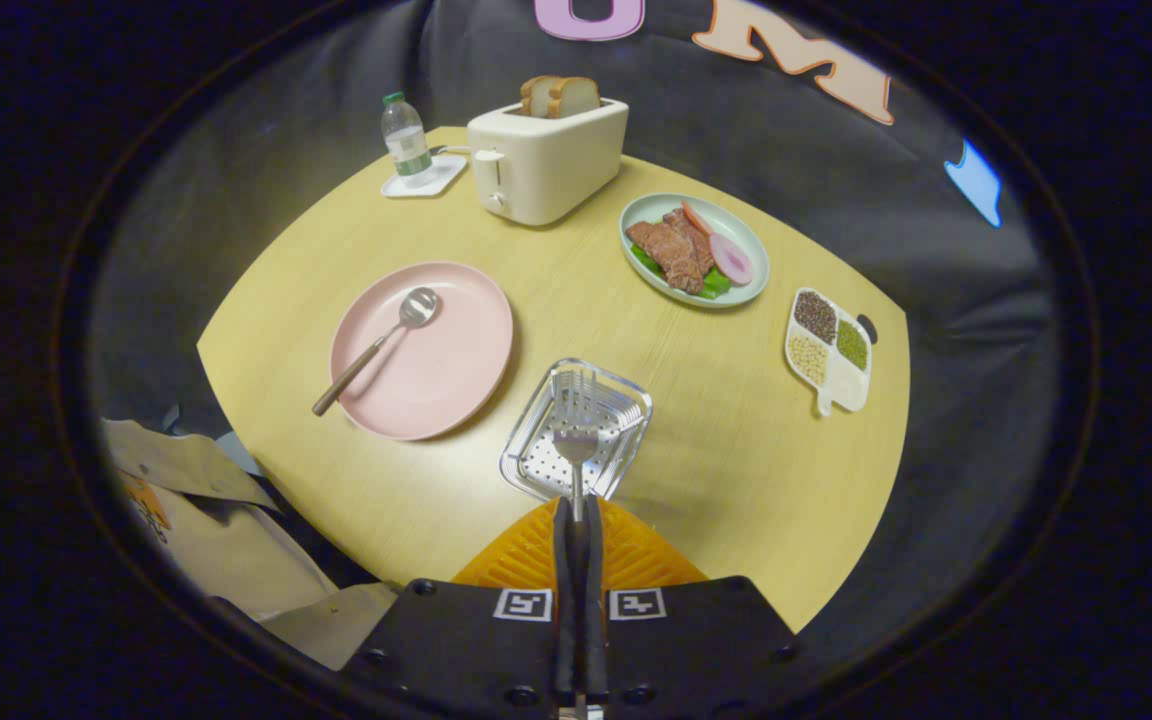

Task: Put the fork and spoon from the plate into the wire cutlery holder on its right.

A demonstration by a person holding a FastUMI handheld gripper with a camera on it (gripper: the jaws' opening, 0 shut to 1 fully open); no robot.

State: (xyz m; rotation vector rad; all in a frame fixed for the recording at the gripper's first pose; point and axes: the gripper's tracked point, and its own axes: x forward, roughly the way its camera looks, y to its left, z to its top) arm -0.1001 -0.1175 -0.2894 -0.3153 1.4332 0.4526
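My gripper [577,520] is shut on the fork [576,440], pinching its handle between the two orange fingers [526,555]. The fork points forward, its tines hanging above the open top of the silver wire cutlery holder [536,465], which stands on the yellow table just ahead of the fingers. Left of the holder lies the pink plate [436,365]. On it rests the spoon [376,348], bowl toward the far side, brown handle sticking out over the plate's near left rim.
Beyond the holder stand a cream toaster [546,160] with bread, a water bottle [404,140] on a small white tray, a green plate of food [694,250] and a divided dish of beans [829,350]. A person's beige sleeve [206,520] shows by the table's near left edge.
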